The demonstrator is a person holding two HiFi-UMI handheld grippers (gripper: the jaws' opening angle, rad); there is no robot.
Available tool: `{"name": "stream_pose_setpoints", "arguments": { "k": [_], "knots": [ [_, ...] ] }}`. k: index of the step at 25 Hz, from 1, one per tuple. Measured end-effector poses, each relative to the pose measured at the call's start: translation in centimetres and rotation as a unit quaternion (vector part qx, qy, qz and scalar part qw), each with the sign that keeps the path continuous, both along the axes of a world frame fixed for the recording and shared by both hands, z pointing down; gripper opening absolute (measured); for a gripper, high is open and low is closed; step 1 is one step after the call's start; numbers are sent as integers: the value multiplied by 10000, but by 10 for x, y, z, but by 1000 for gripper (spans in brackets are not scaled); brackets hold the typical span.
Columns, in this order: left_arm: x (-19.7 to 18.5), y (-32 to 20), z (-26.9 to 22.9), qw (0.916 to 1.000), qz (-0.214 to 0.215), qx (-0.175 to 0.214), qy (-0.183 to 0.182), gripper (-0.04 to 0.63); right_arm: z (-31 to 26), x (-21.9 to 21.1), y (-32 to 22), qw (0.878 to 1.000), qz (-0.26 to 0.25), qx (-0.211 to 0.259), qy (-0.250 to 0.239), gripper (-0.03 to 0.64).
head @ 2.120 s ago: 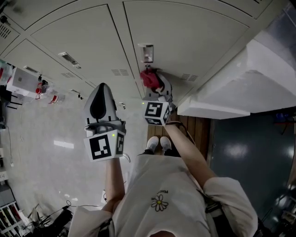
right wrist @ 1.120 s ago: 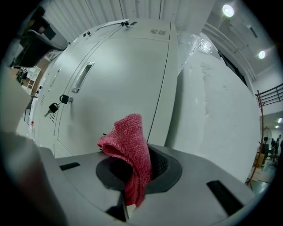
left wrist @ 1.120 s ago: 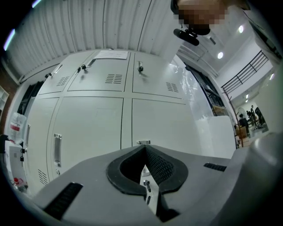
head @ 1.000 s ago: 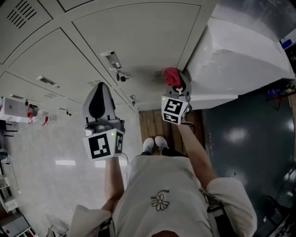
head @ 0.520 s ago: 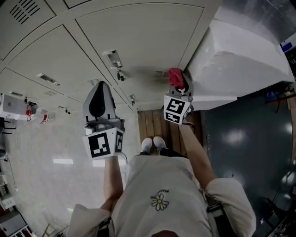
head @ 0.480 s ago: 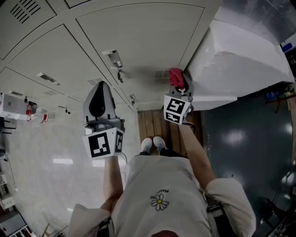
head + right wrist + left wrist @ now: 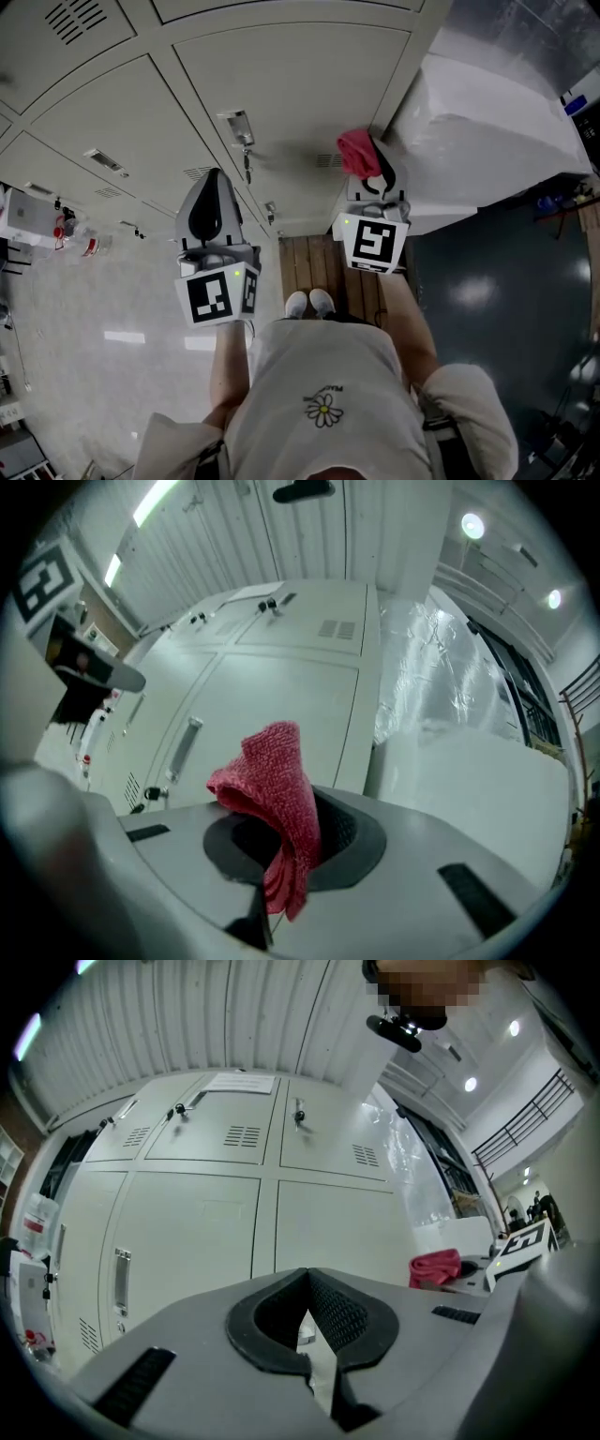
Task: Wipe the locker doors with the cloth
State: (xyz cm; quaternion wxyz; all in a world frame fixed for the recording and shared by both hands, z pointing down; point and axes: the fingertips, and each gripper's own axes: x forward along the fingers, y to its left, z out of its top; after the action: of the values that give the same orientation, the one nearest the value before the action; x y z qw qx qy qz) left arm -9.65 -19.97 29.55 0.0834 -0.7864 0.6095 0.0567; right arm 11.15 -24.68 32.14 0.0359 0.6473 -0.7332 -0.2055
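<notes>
One cloth (image 7: 272,789) in right hand-held gripper (image 7: 291,846); locker doors (image 7: 272,696) ahead (wrapped bulk (image 7: 469,780) beside).

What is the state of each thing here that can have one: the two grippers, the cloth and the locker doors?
Left gripper: shut, nothing between its jaws.
Right gripper: shut on the cloth.
Cloth: red, bunched up, sticking out of the right gripper; whether it touches a door, I cannot tell.
Locker doors: all closed.
</notes>
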Motion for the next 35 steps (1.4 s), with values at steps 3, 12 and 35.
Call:
{"name": "stream_pose_setpoints", "arguments": {
  "k": [3,12,35],
  "knots": [
    [15,6,-1,9998,81,85,-170,17,-28,-16,19,9985,-418,235,-264,29],
    [29,23,-12,9993,191,299,-101,17,-24,-26,56,9941,-696,-31,-836,29],
    [28,22,-15,9995,-17,309,-98,17,-21,-34,54,9906,-1067,-176,-839,29]
  ]
}}
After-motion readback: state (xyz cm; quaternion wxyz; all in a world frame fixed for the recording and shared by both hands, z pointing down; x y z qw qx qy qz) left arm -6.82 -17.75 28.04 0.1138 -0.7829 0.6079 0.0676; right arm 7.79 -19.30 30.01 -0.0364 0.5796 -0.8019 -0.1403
